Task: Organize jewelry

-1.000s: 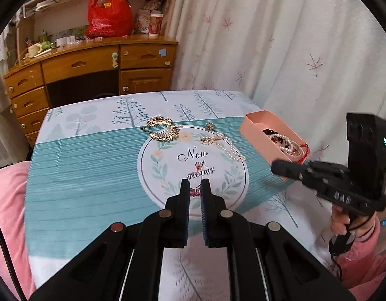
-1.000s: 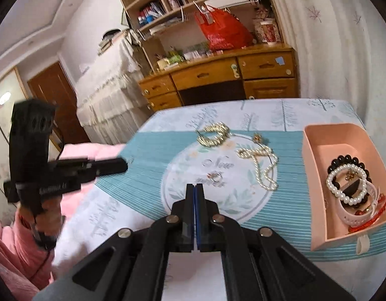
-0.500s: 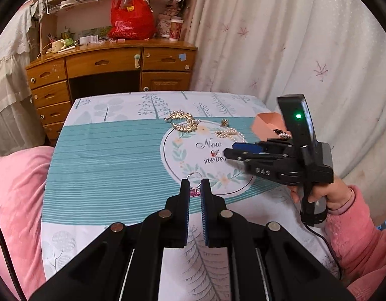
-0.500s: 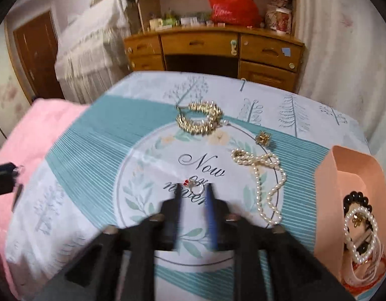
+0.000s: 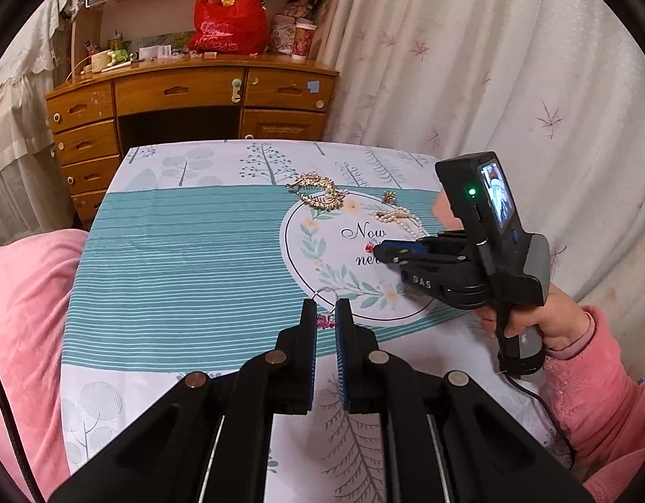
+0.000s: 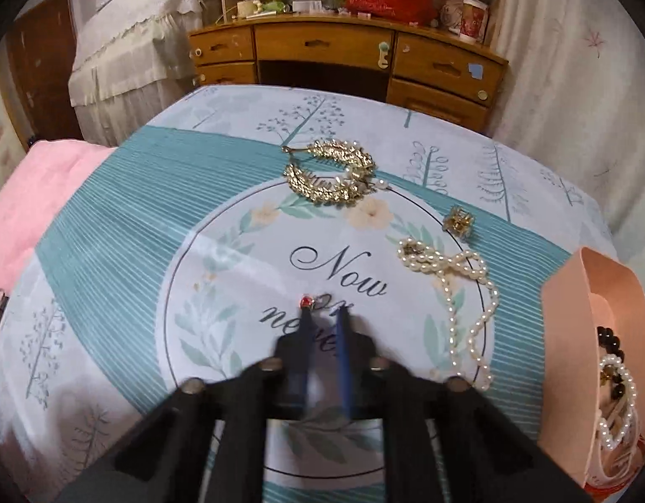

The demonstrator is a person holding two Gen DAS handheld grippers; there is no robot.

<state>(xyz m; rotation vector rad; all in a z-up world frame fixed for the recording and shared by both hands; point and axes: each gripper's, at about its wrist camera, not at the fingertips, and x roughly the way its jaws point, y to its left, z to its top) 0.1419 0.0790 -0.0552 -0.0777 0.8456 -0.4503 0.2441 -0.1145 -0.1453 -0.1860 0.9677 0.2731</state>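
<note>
A small ring with a red stone [image 6: 310, 302] lies on the printed tablecloth at the word "Now". My right gripper [image 6: 324, 314] is open, its tips right at the ring, low over the cloth; it also shows in the left wrist view [image 5: 379, 251]. My left gripper [image 5: 326, 314] is shut on a silver hoop earring with pink beads [image 5: 325, 308] and holds it above the cloth. A gold leaf hairpiece [image 6: 330, 176], a small gold clip [image 6: 458, 220] and a pearl necklace [image 6: 460, 293] lie on the cloth.
A pink tray [image 6: 573, 335] with pearl and black bead bracelets stands at the table's right edge. A pink blanket [image 5: 24, 314] lies left of the table. A wooden desk [image 5: 188, 96] and a curtain stand behind.
My right gripper has opened, moved forward and dropped to the red-stone ring. My left gripper has drawn back and turned, still holding the hoop earring.
</note>
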